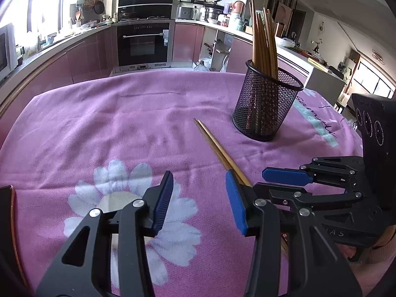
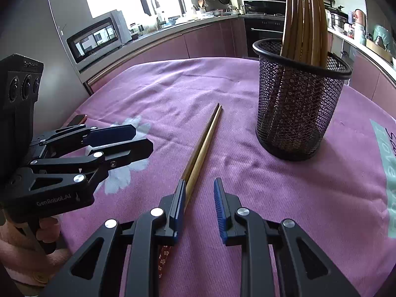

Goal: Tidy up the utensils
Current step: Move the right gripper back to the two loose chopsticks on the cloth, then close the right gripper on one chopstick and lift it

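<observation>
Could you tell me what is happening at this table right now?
A person holds tongs in each hand over a pink cloth. A loose pair of chopsticks lies beside the mesh cup, which holds other chopsticks. Both the left tongs and right tongs are open, gripping nothing.

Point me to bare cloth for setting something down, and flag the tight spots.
Free: the wide stretch of pink cloth between the far table edge, the loose chopstick pair and the daisy print; also the cloth right of the mesh holder toward the teal lettering. Crowded: the near edge, where the left tool and right tool flank the pair.
</observation>
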A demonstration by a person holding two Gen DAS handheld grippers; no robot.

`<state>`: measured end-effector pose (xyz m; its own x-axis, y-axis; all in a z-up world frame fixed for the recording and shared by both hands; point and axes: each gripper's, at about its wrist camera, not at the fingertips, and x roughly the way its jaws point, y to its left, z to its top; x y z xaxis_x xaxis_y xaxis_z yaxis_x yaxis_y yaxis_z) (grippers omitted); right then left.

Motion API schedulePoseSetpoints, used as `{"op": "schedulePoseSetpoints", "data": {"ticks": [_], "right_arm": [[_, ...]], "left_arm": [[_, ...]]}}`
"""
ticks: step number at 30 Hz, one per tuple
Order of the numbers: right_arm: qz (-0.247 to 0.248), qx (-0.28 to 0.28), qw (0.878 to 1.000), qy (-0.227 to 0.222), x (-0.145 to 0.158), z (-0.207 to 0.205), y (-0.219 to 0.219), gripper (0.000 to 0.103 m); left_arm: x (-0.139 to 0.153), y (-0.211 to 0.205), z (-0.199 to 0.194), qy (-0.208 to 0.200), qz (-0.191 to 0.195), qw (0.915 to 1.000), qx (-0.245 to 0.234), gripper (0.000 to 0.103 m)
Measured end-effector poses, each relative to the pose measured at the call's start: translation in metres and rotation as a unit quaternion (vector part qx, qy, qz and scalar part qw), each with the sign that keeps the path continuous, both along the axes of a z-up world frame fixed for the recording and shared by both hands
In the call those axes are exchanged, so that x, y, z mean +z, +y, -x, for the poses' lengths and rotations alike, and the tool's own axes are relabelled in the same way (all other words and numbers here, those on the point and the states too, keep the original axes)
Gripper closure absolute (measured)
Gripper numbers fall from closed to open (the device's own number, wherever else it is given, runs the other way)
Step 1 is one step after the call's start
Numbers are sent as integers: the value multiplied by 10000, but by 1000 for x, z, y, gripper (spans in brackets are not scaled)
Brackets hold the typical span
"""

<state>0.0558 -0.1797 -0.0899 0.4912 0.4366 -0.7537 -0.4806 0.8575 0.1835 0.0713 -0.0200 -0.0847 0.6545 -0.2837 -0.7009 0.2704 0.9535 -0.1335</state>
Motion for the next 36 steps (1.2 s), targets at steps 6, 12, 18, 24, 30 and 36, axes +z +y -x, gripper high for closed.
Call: {"op": "schedulePoseSetpoints", "data": {"ticks": [6,12,18,24,30,36], "right_arm": [[102,10,9999,-35,-1,-1,4,82],[203,82,9998,3,-1,-2,8,80],[340,58,9994,-18,-4,-3,9,82],[131,-137,9997,134,-4,-8,-7,91],[-28,-276,9994,225,-5,-10,-19,91],[-44,-282,9993,227,-5,-8,-21,91]], "left_arm": [[-4,-3,-1,61,-20,10000,-33,59],[-7,-7,-2,85,-69,9999,-58,59],[-10,-8,-6,146,-73,9998,-71,59],[-12,-16,-10,232,-93,9995,-214,59],[-20,-29,-19,408,-187,9984,-347,62],[-24,-36,-24,480,-263,9978,-363,66]]}}
